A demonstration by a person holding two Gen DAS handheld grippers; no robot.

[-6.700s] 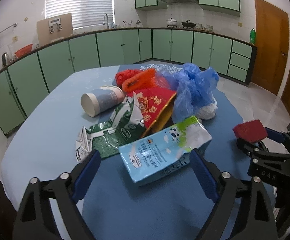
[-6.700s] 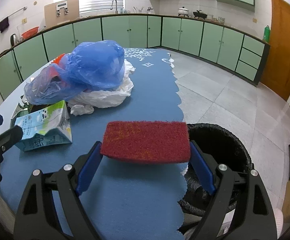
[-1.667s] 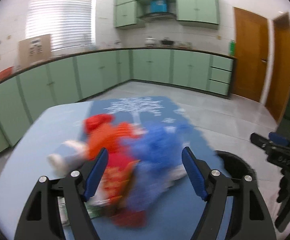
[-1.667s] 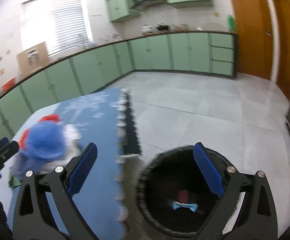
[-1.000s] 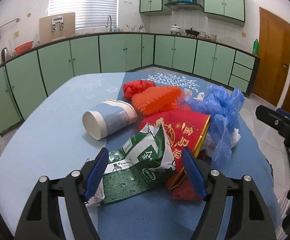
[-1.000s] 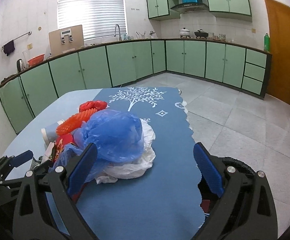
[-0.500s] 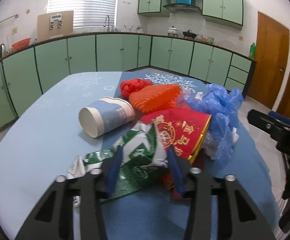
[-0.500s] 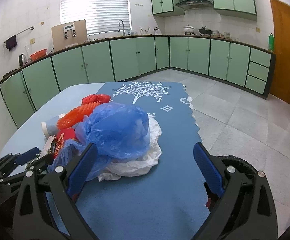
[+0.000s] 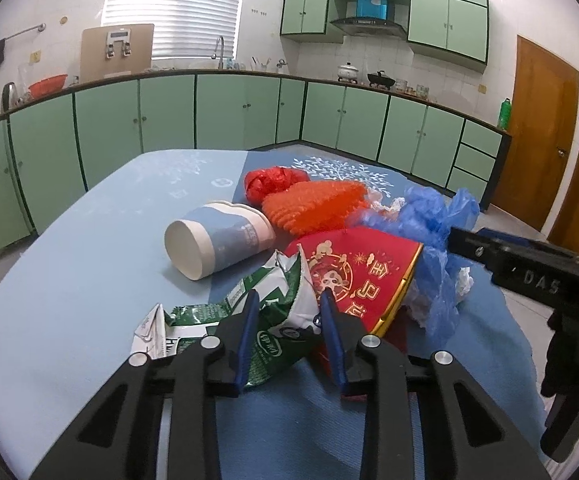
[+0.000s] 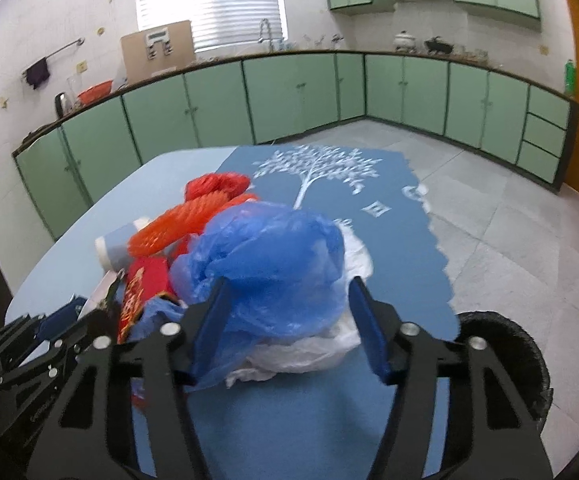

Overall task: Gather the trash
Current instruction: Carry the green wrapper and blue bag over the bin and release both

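Left wrist view, lower centre: left gripper [image 9: 287,312] is clamped on the green carton [image 9: 273,320]. Right gripper [image 10: 287,316], jaws apart, straddles the blue bag [image 10: 269,272] mid-frame.

The left gripper [image 9: 287,312] has its fingers pinched narrowly together low over the table, while the right gripper [image 10: 287,312] is half-spread.

Right gripper [image 10: 289,324] fingers [image 10: 371,334] straddle blue plastic bag [image 10: 273,264]; black bin [image 10: 509,344] right of table [image 10: 393,240].
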